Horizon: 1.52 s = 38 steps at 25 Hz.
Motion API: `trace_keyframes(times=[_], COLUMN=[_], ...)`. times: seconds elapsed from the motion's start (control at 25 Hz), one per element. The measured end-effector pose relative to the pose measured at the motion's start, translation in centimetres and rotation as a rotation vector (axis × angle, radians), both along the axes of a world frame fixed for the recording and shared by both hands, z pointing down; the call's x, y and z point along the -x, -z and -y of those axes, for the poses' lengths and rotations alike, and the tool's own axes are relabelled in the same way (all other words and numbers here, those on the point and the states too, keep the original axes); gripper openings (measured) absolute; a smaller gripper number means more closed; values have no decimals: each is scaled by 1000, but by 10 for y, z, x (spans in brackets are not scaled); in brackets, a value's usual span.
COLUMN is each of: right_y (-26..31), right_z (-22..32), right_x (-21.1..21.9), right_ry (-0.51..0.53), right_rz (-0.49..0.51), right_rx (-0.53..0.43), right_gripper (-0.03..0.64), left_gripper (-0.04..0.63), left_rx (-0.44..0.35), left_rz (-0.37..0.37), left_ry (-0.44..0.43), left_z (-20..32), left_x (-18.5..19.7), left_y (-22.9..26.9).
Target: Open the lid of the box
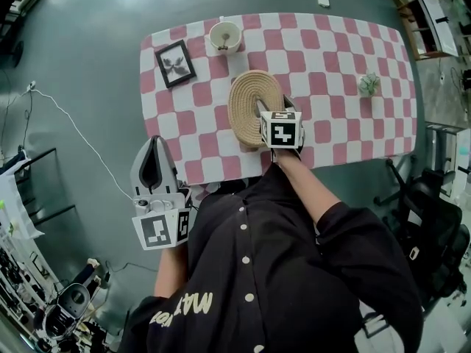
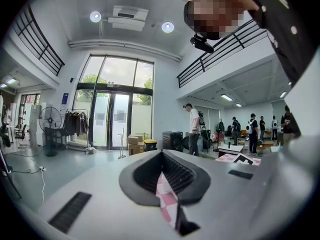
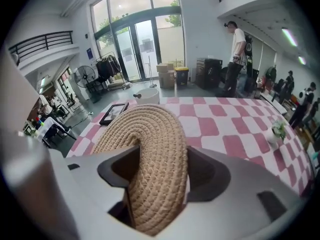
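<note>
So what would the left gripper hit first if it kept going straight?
Probably nothing near: the left gripper points past the table's left edge, over floor toward the glass doors. Depth is hard to judge.

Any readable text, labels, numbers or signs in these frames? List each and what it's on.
Yellow lettering on the person's black shirt: upside down, creased, not readable.
Blue wall sign beside the glass doors: too small.
Black-and-white marker cubes: square patterns only, no words.
Nothing else legible.
</note>
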State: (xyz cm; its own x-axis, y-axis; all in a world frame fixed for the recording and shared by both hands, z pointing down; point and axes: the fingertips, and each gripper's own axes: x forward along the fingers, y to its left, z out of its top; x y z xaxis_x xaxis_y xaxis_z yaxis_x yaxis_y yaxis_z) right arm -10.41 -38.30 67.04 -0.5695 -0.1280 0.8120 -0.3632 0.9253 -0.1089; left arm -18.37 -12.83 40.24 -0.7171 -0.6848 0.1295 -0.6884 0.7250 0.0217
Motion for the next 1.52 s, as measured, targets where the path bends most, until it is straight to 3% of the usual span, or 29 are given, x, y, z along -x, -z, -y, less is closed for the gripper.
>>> trace_keyframes(times=[0.68,0.88,1.16,1.52], right_y=[55,73,95,141], right_z=[4,7,-3,0], right_x=[-15,-10,-5,-2], right_ry=[-1,-13,22,84], right_rz=[231,337,451,525], right_rx=[-1,0,54,-27], right_gripper=[237,132,107,100], left_gripper=[9,9,9,9], left_rx=[-29,-33,-38,-54], left_rz=[30,35,43,59], left_ry=[-8,-30,-45,-57], left_z=[-6,-1,3,4], left_x=[-5,-5,-5,-5], left_y=[13,15,18,23])
